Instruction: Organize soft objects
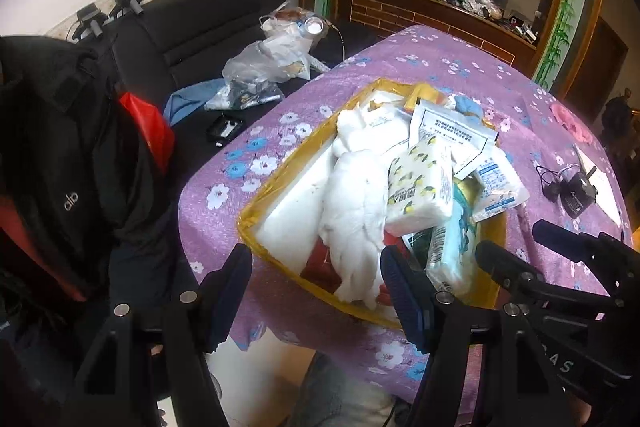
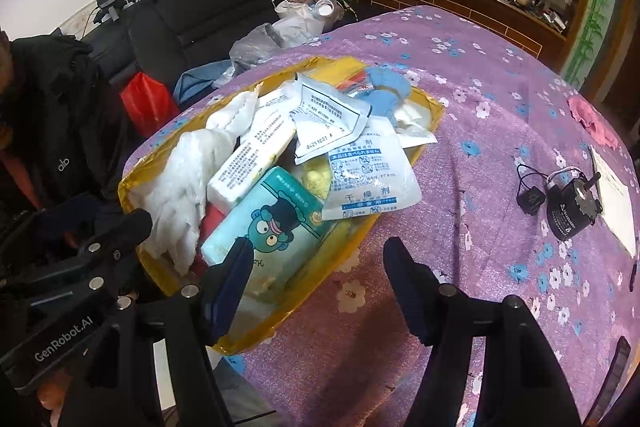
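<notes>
A yellow-taped box [image 1: 256, 211] [image 2: 432, 107] on the purple flowered tablecloth holds a pile of soft things. In it are a crumpled white cloth [image 1: 352, 215] [image 2: 180, 183], a lemon-print tissue pack [image 1: 420, 187], a teal cartoon tissue pack [image 2: 272, 227] [image 1: 452, 255], printed sachets [image 2: 368, 175] [image 1: 452, 135] and a blue cloth [image 2: 388, 87]. My left gripper [image 1: 316, 291] hangs open over the box's near edge, above the white cloth's lower end, gripping nothing. My right gripper [image 2: 320, 283] is open at the box's near right corner. Its left finger overlaps the teal pack, with only tablecloth between the fingers.
A black motor with wires [image 2: 568, 211] [image 1: 576, 195], a white paper [image 2: 616, 195] and a pink cloth [image 2: 592, 123] lie on the table's right side. A black sofa [image 1: 192, 27] with plastic bags stands behind. A person in a black jacket [image 1: 60, 147] sits at left.
</notes>
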`<state>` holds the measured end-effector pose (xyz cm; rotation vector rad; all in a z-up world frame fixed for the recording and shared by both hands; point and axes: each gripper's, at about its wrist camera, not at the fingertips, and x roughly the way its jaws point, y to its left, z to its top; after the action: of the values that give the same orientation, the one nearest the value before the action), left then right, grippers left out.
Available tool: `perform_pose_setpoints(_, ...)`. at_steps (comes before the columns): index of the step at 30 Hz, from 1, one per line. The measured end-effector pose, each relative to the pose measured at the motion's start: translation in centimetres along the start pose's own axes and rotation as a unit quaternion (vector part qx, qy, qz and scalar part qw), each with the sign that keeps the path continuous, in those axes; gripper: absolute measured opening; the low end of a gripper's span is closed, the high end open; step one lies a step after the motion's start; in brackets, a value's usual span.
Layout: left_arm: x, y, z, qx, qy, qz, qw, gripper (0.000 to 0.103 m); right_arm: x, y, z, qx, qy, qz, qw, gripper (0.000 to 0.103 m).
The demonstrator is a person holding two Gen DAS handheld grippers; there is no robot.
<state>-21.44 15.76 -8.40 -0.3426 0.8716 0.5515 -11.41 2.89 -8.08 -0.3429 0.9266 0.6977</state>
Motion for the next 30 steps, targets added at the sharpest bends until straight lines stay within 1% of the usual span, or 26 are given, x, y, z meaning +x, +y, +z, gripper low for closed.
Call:
perform_pose_setpoints(6,0.3,-0.1,-0.1,0.007,0.000,0.005,1.0000,0.070,0.2,-0.2,0.0,0.009,-0.003,0.003,1.000,0.067)
perform_pose_setpoints(9,0.3,-0.3,-0.1,0.020,0.000,0.011,0.9997,0.070,0.3,-0.5,0.1,0.020,-0.007,0.006,1.000,0.067)
perform_pose_setpoints(13,0.2,-0.1,-0.1,0.018,-0.002,0.021,0.9996,0.070,0.3,-0.7,0.2,0.024,-0.009,0.011,1.000,0.067)
perform_pose_setpoints(18,0.5,-0.2,0.0,0.022,-0.004,0.022,0.9995,0.070,0.2,-1.1,0.3,0.028,-0.010,0.014,0.999,0.067)
perform_pose_setpoints(20,0.9,-0.2,0.0,0.023,0.002,0.020,0.9995,0.070,0.2,-1.1,0.3,0.027,-0.010,0.013,0.999,0.067)
perform_pose_setpoints(25,1.4,-0.1,-0.1,0.018,0.008,0.016,0.9997,0.070,0.3,-0.6,0.3,0.023,-0.011,0.012,1.000,0.067)
perform_pose_setpoints(30,1.5,0.3,0.1,0.011,0.005,0.016,0.9998,0.070,0.4,0.0,0.3,0.014,-0.011,0.010,1.000,0.067)
